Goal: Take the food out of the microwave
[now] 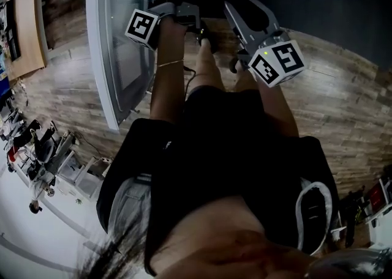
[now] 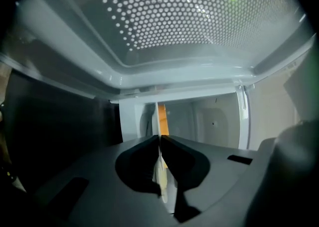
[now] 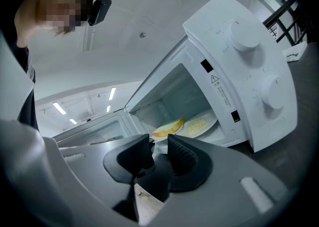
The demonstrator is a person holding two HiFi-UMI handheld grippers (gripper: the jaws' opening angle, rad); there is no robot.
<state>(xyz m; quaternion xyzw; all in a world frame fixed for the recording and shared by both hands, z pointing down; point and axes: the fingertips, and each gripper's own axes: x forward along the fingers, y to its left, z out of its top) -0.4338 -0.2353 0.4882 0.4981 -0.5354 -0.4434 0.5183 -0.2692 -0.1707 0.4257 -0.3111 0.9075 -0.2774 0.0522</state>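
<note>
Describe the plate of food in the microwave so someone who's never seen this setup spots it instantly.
Find the white microwave with two round knobs, its door swung open. Inside lies a white plate carrying a pale yellow heap and an orange strip. It is the only coloured thing in that white box, and the left gripper pinches its rim.

lab-like workroom, wood-plank floor (image 1: 343,88), ceiling strip lights (image 3: 60,107), white microwave (image 3: 249,56), stands and gear (image 1: 43,149) at the edge
</note>
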